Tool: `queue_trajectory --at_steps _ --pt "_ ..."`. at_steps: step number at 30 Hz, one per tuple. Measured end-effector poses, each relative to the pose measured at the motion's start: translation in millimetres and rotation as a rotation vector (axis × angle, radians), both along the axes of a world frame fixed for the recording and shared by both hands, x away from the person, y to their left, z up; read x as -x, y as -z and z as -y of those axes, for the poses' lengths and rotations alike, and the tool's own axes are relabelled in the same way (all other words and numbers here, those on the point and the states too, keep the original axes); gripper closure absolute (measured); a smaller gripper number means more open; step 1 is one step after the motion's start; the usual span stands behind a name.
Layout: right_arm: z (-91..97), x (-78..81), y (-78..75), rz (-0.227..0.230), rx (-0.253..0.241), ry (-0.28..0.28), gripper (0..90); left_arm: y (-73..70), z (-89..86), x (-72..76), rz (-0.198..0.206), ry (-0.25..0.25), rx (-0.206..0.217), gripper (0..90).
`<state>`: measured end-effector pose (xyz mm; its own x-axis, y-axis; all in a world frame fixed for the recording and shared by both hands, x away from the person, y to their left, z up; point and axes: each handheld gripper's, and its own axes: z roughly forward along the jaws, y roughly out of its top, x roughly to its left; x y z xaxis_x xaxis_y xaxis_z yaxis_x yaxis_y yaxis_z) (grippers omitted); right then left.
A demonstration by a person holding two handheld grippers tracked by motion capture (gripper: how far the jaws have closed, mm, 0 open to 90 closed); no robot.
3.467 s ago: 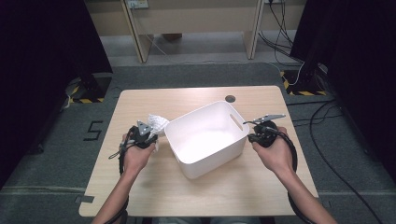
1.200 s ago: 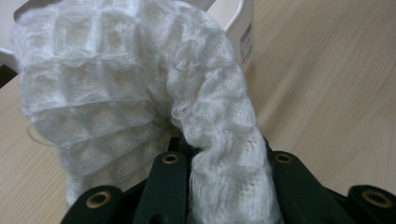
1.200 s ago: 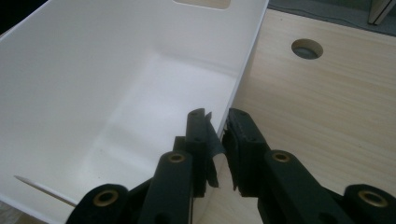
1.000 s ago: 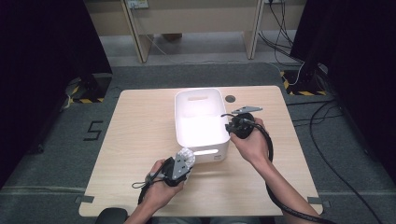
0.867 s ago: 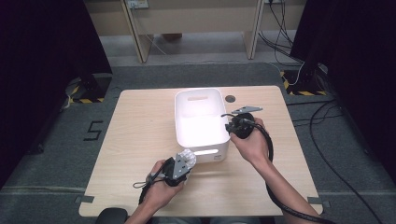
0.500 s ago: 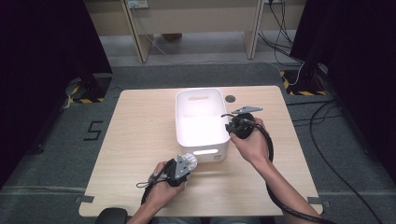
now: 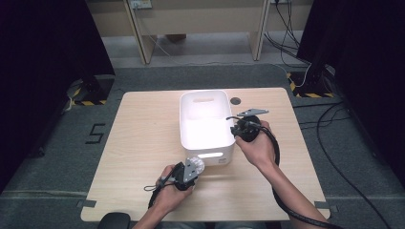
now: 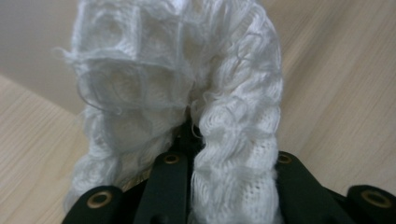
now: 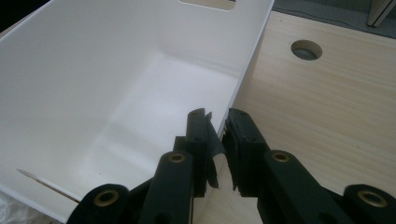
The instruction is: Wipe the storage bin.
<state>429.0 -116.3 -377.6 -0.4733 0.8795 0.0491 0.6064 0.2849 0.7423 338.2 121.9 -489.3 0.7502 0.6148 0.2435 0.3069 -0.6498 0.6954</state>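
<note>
A white plastic bin (image 7: 206, 97) stands open and empty at the middle of the wooden table (image 7: 143, 129). My right gripper (image 7: 235, 128) is shut on its right rim; in the right gripper view one jaw sits inside the bin wall (image 9: 116, 88) and the other outside, with the right gripper (image 9: 217, 122) pinching the rim. My left gripper (image 7: 187, 171) is low by the bin's near end, shut on a white knitted cloth (image 7: 195, 165). In the left gripper view the cloth (image 8: 187, 79) bulges up out of the left gripper (image 8: 226, 161) and hides the jaw tips.
A round cable hole (image 7: 235, 100) sits in the table just beyond the bin's far right corner, also seen as the hole (image 9: 306, 49) in the right gripper view. Bare tabletop lies left of the bin. Cables trail off both grippers toward the near edge.
Since the earliest frame the bin has turned from slanted to square with the table, and my left gripper has carried the cloth from the bin's left to its near end. Over the last second nothing visibly moved.
</note>
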Motion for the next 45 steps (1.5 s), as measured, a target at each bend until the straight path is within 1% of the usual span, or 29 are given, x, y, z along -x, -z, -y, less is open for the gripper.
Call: queue_trajectory --at_steps 8,17,23,25,26,27,30,32,34,42,45 --pt "0.2 0.0 0.0 0.001 -0.002 -0.001 79.7 1.6 6.8 -1.6 -0.006 0.010 0.000 76.3" --pt "0.3 0.0 0.0 0.000 -0.004 0.000 79.7 1.8 7.9 -1.7 -0.008 0.007 0.006 76.3" --pt "0.6 0.1 0.0 0.000 -0.004 0.000 79.7 -0.2 8.2 -0.6 -0.006 0.004 0.019 76.3" --pt "0.5 0.1 0.0 0.000 -0.004 0.001 79.7 -2.1 8.3 0.1 -0.004 0.002 0.025 76.3" --pt "0.5 0.2 0.0 0.001 -0.003 0.000 79.7 -3.4 8.7 0.7 -0.003 -0.005 0.039 76.2" --pt "0.5 0.2 0.0 0.000 -0.003 0.000 79.7 -4.6 9.0 1.1 -0.001 -0.006 0.044 76.2" --pt "0.5 0.2 0.0 0.001 -0.003 0.000 79.7 -7.1 9.2 1.6 0.004 -0.006 0.048 76.2" --pt "0.5 0.2 0.0 0.002 -0.002 0.000 79.7 -10.8 10.0 2.6 0.010 -0.009 0.061 76.2" --pt "0.7 0.1 -0.1 0.001 -0.003 0.000 79.7 -13.1 10.0 3.1 0.012 -0.007 0.062 76.2" --pt "0.5 0.2 -0.1 0.001 -0.003 0.001 79.7 -19.9 10.6 4.6 0.012 -0.011 0.091 76.0" --pt "0.7 0.3 -0.2 0.000 -0.004 0.002 79.7 -22.7 10.6 5.8 0.017 -0.010 0.094 76.0"
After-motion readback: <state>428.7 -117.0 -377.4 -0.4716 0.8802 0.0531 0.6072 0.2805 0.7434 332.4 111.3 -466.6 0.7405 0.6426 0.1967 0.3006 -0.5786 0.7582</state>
